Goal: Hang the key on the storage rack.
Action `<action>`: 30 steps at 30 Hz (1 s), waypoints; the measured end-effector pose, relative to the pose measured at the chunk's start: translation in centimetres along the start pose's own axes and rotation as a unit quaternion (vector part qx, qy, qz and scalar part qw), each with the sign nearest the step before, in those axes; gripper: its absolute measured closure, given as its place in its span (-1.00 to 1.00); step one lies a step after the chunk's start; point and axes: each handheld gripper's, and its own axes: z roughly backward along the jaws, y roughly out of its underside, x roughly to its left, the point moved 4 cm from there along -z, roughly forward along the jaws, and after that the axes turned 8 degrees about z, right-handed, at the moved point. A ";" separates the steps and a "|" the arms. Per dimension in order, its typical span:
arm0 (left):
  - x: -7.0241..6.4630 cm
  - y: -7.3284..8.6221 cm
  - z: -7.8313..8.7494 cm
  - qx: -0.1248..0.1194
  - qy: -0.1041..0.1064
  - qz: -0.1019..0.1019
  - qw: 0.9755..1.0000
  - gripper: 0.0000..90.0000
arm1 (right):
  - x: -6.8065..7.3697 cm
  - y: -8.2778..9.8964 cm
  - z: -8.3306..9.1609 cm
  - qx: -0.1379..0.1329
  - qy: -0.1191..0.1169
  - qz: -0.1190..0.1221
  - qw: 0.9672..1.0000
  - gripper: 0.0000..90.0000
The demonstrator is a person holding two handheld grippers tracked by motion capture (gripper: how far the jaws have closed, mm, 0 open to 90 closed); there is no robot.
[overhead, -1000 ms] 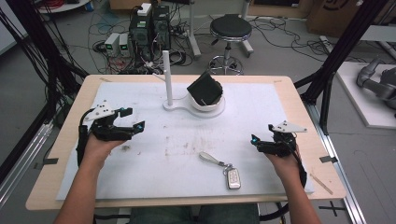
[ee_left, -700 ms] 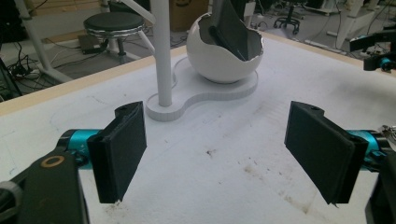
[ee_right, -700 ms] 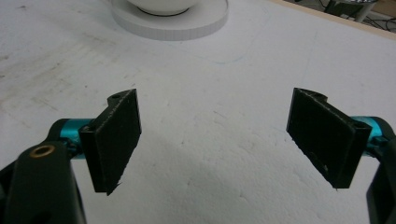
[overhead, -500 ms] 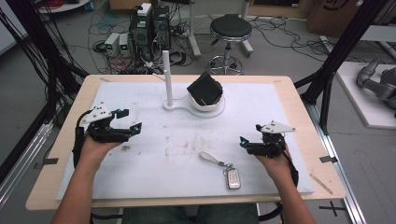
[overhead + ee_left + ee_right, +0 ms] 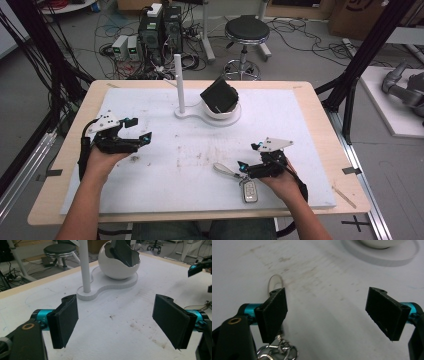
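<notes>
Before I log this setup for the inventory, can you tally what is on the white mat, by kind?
White stand with post and bowl: 1
Black box in the bowl: 1
Car key fob: 1
Key ring loop on the fob: 1
Handheld grippers: 2, left and right
Total: 6

The person's two forearms come in from the near edge. The left hand [image 5: 102, 159] holds the left hand-held gripper [image 5: 139, 131] at the left of the scene, tips aimed right and slightly far, jaws standing wide apart with nothing between them. The right hand [image 5: 280, 179] holds the right hand-held gripper [image 5: 248, 156] low at the near right, tips aimed left, jaws likewise wide apart and gripping nothing
</notes>
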 end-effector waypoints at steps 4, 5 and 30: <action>0.1 0.1 0.0 0.001 0.000 0.000 1.000 -0.54 | 1.0 0.2 -0.7 0.017 -0.040 0.029 0.999 -0.60; 0.2 0.1 -0.1 0.000 -0.001 0.002 1.000 -0.54 | 1.2 0.3 -0.9 0.019 -0.048 0.031 0.998 -0.60; 0.8 0.4 0.1 -0.002 -0.007 0.005 1.000 -0.54 | 2.4 -0.1 -0.8 0.041 -0.109 0.070 0.991 0.84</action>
